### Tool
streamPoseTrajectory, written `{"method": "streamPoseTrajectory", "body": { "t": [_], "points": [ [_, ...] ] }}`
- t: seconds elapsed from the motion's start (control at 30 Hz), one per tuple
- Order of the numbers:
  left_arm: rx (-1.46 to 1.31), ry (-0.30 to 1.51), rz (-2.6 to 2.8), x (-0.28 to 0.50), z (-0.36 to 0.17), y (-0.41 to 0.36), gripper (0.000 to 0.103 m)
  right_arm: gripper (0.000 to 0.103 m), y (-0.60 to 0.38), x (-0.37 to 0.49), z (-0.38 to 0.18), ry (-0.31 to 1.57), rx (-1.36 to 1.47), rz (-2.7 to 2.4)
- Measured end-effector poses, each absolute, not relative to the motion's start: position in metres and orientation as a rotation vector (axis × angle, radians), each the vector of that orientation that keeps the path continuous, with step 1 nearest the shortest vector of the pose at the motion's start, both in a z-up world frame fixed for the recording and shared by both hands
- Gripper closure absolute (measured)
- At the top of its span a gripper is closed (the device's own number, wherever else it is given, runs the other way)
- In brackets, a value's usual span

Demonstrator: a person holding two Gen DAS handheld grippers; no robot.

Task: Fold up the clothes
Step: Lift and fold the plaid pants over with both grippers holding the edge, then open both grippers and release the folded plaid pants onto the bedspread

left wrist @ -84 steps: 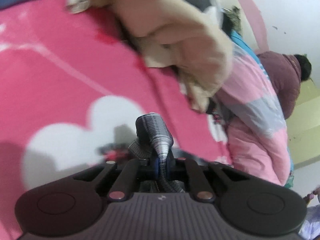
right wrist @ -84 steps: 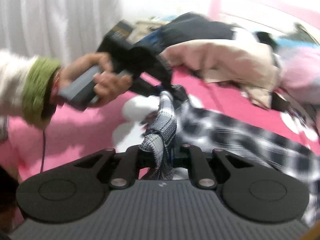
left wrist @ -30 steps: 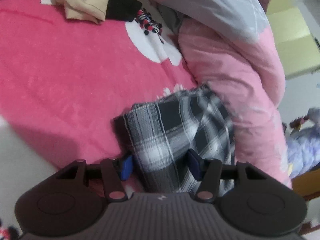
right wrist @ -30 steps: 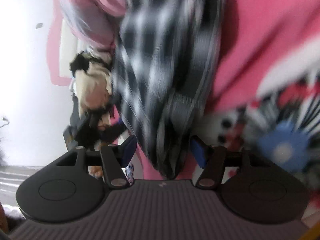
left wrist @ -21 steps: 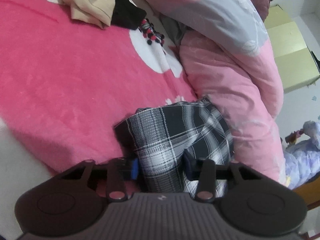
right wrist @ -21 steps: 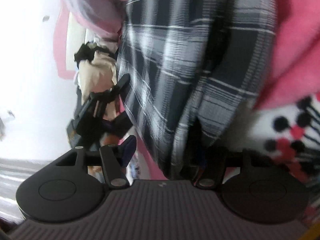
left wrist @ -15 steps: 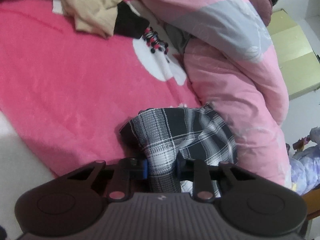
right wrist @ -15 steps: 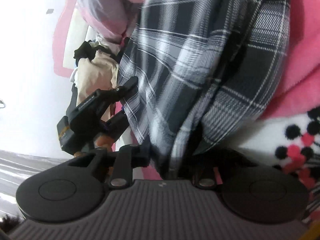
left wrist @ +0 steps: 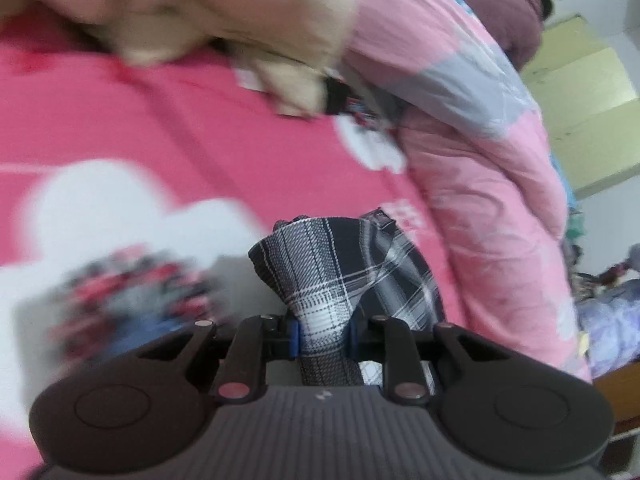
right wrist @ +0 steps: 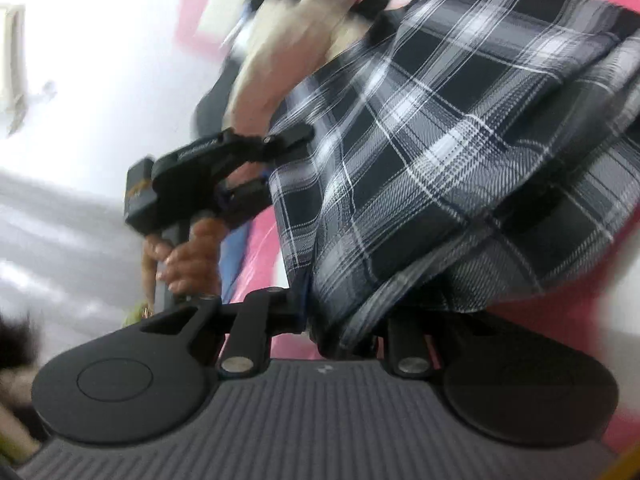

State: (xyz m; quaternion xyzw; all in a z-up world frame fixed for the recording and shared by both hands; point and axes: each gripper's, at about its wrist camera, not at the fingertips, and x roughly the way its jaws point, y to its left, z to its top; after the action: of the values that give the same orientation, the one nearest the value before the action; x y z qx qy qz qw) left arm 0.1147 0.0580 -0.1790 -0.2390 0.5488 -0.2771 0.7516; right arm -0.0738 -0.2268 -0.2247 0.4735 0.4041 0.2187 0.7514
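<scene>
A black-and-white plaid garment (left wrist: 340,272) hangs bunched between my two grippers above the pink bed. My left gripper (left wrist: 323,338) is shut on one corner of it. My right gripper (right wrist: 344,320) is shut on another edge, with the plaid cloth (right wrist: 460,152) spread wide in front of it. In the right wrist view the left gripper (right wrist: 276,160) and the hand holding it grip the cloth's far left edge. Both views are blurred.
The pink blanket (left wrist: 160,128) with white cartoon prints covers the bed. A beige garment (left wrist: 224,12) lies in a pile at the far end. A rolled pink and grey quilt (left wrist: 480,128) runs along the right. A white wall (right wrist: 100,60) stands behind.
Both grippers closed on the plaid garment lying by the quilt, then lifted it off the blanket. The left view has swung toward the middle of the bed.
</scene>
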Motion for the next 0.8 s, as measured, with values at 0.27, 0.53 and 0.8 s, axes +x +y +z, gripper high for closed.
{"method": "streamPoseTrajectory", "body": {
  "t": [0.27,0.53,0.8],
  "points": [
    [-0.435,1.222,-0.355,0.063,-0.217,0.153,0.065,0.062,-0.122,-0.060,-0.271,1.174,0.922,0.732],
    [-0.441,1.003,-0.328,0.048,-0.155,0.197,0.064,0.058,-0.194,-0.082,-0.204,1.120,0.659,0.874],
    [-0.181,0.947,-0.568,0.035,-0.149,0.124,0.063,0.062,-0.200,-0.009,-0.113,0.691,0.157,0.721]
  ]
}}
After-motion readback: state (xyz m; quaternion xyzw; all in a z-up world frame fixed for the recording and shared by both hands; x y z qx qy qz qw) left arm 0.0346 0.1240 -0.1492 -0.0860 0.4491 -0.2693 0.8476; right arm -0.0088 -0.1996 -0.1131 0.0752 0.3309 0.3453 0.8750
